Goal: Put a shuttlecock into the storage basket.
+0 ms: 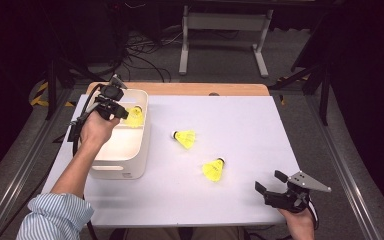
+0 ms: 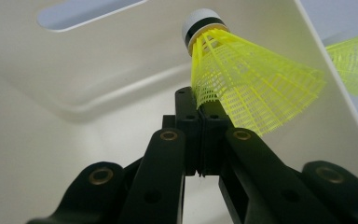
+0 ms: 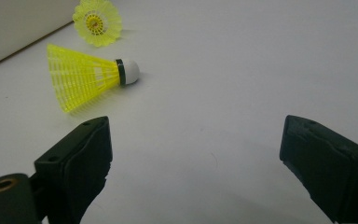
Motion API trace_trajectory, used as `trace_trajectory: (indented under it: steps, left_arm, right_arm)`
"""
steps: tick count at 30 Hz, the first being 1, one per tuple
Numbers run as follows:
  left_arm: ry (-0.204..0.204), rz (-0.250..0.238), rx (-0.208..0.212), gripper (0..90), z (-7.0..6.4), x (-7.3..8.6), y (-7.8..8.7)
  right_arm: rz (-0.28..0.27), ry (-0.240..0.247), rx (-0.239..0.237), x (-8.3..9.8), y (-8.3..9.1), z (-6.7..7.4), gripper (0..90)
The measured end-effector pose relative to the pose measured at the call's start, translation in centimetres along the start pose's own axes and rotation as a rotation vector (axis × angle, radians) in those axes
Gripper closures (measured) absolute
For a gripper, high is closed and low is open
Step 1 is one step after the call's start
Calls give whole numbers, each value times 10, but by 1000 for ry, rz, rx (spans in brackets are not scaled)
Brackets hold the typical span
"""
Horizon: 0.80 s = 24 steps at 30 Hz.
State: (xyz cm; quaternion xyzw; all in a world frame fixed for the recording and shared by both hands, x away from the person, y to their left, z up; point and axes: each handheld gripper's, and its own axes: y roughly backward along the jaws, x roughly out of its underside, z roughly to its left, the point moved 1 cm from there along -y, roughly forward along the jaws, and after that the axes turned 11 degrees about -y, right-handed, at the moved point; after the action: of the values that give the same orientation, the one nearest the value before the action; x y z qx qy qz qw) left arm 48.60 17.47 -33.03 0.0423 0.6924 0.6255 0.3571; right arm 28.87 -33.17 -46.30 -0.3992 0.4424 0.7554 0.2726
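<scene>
Overall light: bright from above on the white table (image 1: pixel 240 125); the floor and room around it fall to near black.
Shadows: soft and short under the shuttlecocks on the table (image 1: pixel 185 138).
Bin: the cream bin (image 1: pixel 130 150) glows warm inside, its floor nearly blown out in the high view.
Left gripper view: the held shuttlecock (image 2: pixel 247 79) is sharp; the black jaws at the bottom are soft and dark.
Right gripper view: even light, jaws slightly blurred, far shuttlecock (image 3: pixel 97 21) soft.
Sharpness: the high view is coarse and a little grainy.
</scene>
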Motion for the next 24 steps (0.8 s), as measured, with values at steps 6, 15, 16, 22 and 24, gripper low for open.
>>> trace_trajectory:
  steps: [6, 15, 16, 22, 24]
  left_arm:
    - [13, 11, 8, 891, 2, 2, -6]
    - [20, 31, 22, 889, 3, 2, -16]
    - [18, 33, 20, 889, 3, 2, -17]
    - [18, 62, 10, 889, 3, 2, -24]
    - [26, 65, 10, 889, 3, 2, -26]
  right_arm:
    - [0, 1, -3, 0, 0, 0, 97]
    - [2, 2, -7, 0, 0, 1, 97]
    - [2, 2, -7, 0, 0, 1, 97]
    - [3, 0, -9, 0, 0, 0, 97]
    - [3, 0, -9, 0, 0, 0, 97]
